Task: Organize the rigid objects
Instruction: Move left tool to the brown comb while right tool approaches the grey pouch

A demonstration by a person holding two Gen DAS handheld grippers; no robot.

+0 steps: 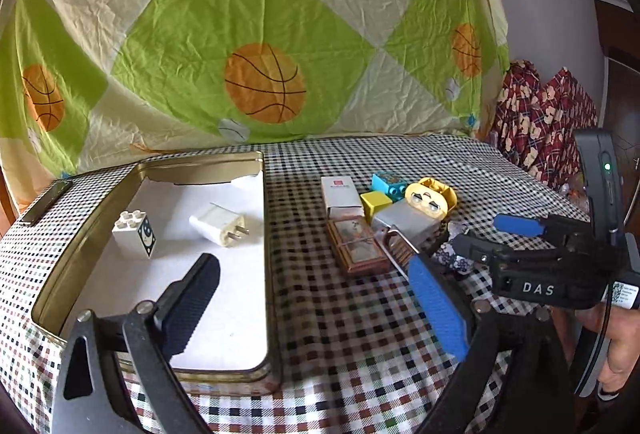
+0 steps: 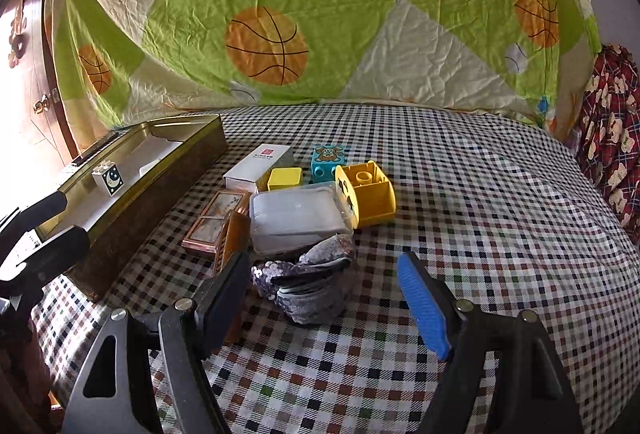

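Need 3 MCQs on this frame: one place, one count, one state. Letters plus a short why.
1. Where is the white charger plug?
A. inside the metal tin
B. on the checked cloth beside the tin
C. on top of the yellow block

2. How many items lie in the tin?
A. none
B. two
C. five

3. What is the state of the left claw?
A. shut on the plug
B. shut on nothing
C. open, holding nothing

Answers:
1. A, the plug rests on the white liner within the tin's walls.
2. B, only the plug and the white moon block show inside, in the left wrist view.
3. C, its fingers stand wide apart with nothing between them, one over the tin and one over the cloth.
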